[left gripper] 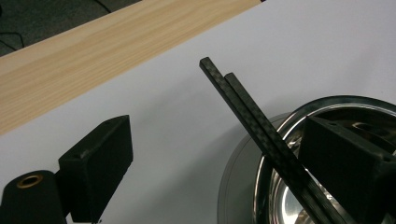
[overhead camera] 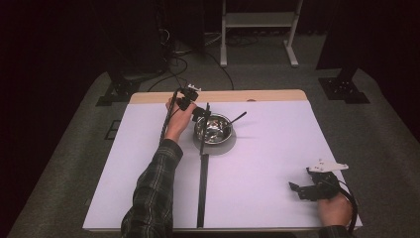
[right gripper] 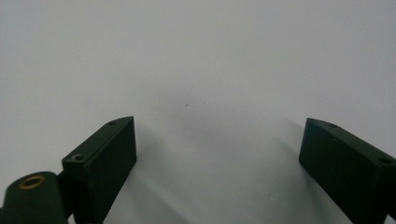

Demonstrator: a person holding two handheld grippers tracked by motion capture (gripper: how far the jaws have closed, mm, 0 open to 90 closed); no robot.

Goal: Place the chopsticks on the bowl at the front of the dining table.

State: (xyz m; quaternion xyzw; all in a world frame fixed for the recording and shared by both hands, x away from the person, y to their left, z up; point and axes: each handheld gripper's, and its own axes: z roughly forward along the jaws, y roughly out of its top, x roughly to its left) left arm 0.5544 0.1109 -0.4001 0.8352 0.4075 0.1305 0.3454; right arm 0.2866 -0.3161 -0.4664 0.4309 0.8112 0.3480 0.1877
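Two grippers (overhead camera: 202, 113) (overhead camera: 297, 191), one bowl (overhead camera: 214, 129), two chopsticks (left gripper: 261, 135)

A shiny round steel bowl (overhead camera: 214, 128) sits upright on a flat grey disc (overhead camera: 216, 147), on the white table (overhead camera: 267, 163). A pair of black carbon-weave square chopsticks (left gripper: 261, 126) lies side by side across its rim, between the left gripper (overhead camera: 198, 113)'s wide-apart fingers (left gripper: 95, 163), one finger over the bowl, one outside.

The right gripper (right gripper: 217, 163) hangs over the bare white table (right gripper: 210, 60), its two black jaws spread wide apart.
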